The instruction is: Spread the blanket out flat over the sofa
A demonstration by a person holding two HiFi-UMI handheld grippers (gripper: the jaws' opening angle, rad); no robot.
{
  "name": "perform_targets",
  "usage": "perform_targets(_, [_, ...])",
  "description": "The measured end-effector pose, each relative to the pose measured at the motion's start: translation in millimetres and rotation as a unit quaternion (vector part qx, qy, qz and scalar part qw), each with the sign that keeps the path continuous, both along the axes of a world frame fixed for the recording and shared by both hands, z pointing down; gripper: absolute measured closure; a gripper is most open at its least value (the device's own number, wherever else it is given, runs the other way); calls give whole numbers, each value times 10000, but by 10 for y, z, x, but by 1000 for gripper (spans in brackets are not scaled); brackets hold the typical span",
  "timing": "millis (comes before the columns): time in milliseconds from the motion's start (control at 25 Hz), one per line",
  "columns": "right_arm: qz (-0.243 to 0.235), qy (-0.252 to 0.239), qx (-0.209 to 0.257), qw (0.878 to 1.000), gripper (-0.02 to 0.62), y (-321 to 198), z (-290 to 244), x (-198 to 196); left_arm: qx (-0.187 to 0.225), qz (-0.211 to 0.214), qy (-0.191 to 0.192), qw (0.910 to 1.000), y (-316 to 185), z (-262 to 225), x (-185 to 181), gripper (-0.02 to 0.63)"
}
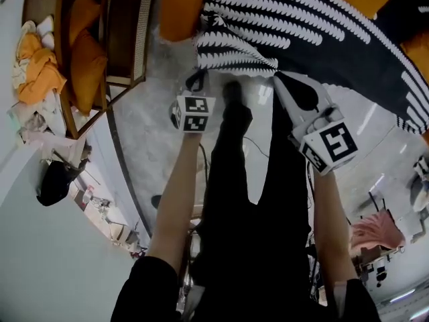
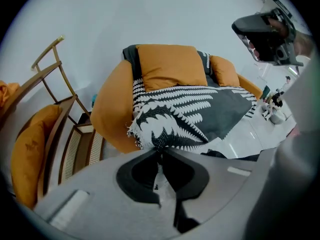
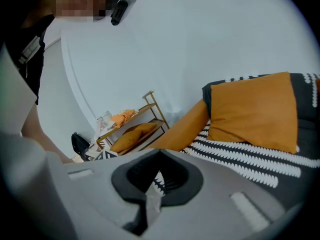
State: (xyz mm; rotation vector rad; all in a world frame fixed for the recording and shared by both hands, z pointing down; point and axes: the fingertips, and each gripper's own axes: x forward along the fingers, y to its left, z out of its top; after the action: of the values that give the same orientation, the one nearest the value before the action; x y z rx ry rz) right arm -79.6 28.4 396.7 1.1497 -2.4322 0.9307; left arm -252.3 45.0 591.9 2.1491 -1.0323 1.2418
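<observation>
- In the head view, the blanket [image 1: 301, 19] was seen draped over the orange sofa [image 1: 181, 5], with its front edge hanging toward the person. The left gripper [image 1: 200, 78] and the right gripper [image 1: 279, 80] were held at this edge, side by side.
- In the left gripper view, the fingers [image 2: 195, 176] were pressed together on a bunched corner. The cloth ran away from them toward the cushion [image 2: 170, 66].
- In the right gripper view, the fingers [image 3: 180, 176] were closed on the patterned edge. A rack [image 3: 135, 129] was seen well apart, so no obstacle was judged likely.
</observation>
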Motion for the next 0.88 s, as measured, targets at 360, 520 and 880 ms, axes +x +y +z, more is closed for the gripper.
perform_targets(360, [416, 53, -142, 9990, 592, 394, 112, -238, -503, 378, -379, 9973, 433, 485, -556, 588])
perform_targets(520, [497, 20, -256, 9984, 592, 512, 292, -252, -728, 482, -612, 9943, 639, 763, -757, 588])
perform_targets(880, [453, -60, -376, 9982, 592, 590, 836, -244, -1020, 735, -1051, 9865, 726, 1591, -1106, 588])
